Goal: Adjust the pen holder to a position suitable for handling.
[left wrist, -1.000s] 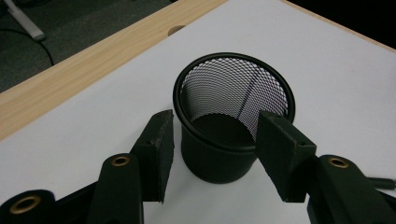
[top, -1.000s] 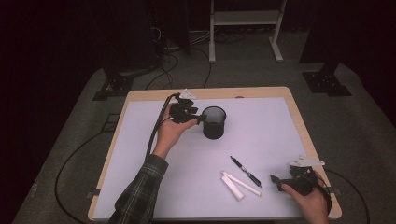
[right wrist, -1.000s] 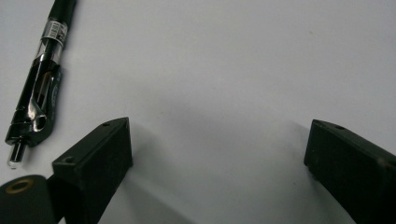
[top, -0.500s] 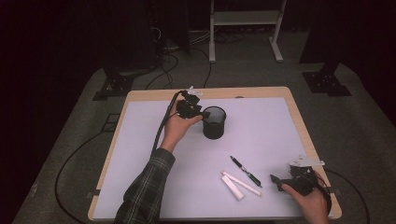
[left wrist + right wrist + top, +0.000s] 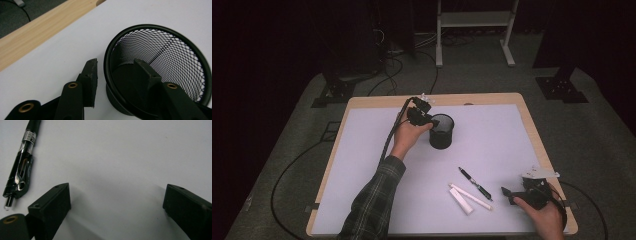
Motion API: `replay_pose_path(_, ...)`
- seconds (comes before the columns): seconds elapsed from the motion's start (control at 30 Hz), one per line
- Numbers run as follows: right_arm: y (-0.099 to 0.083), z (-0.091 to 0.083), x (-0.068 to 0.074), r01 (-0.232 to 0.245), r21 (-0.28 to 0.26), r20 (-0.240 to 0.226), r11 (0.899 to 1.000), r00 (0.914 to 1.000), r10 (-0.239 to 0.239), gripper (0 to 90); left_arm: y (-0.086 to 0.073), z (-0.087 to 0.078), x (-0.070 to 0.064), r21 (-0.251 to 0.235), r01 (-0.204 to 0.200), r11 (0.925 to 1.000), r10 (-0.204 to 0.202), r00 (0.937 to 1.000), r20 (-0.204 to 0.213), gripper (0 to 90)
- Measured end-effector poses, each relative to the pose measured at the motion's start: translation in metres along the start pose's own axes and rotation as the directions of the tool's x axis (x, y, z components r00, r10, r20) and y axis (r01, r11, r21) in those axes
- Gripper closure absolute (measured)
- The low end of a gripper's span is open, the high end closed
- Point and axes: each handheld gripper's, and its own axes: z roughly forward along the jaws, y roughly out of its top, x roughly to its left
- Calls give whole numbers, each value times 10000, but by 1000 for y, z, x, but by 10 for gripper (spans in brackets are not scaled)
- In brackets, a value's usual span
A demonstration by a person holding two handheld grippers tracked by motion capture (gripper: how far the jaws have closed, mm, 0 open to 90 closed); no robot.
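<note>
A black mesh cup (image 5: 441, 131) stands upright at the table's far middle. My left gripper (image 5: 431, 121) is at its left rim, open, with one jaw outside the wall and the other inside. In the left gripper view the cup (image 5: 175, 52) looks empty, and the rim passes between the jaws of my left gripper (image 5: 117, 71). My right gripper (image 5: 511, 195) rests low at the near right, open with nothing in it. A black pen (image 5: 476, 183) lies just left of it. In the right gripper view the pen (image 5: 21, 170) lies beyond the left jaw of my right gripper (image 5: 120, 200).
Two white markers (image 5: 468, 196) lie side by side near the front edge, left of the pen. The table (image 5: 362, 165) has a white top with a wooden border (image 5: 472, 99). Cables trail off its left side to the floor.
My left gripper has moved right and farther, from beside the cup to astride its rim. The right gripper, pen and markers have stayed put.
</note>
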Motion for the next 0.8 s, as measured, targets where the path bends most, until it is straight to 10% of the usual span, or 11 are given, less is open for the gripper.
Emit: replay_pose_path(0.8, 0, 0, 0, -12, -5, 3, 10000, 10000, 12, 67, 7, 9, -4, 597, 217, 9980, -203, 9995, -241, 798)
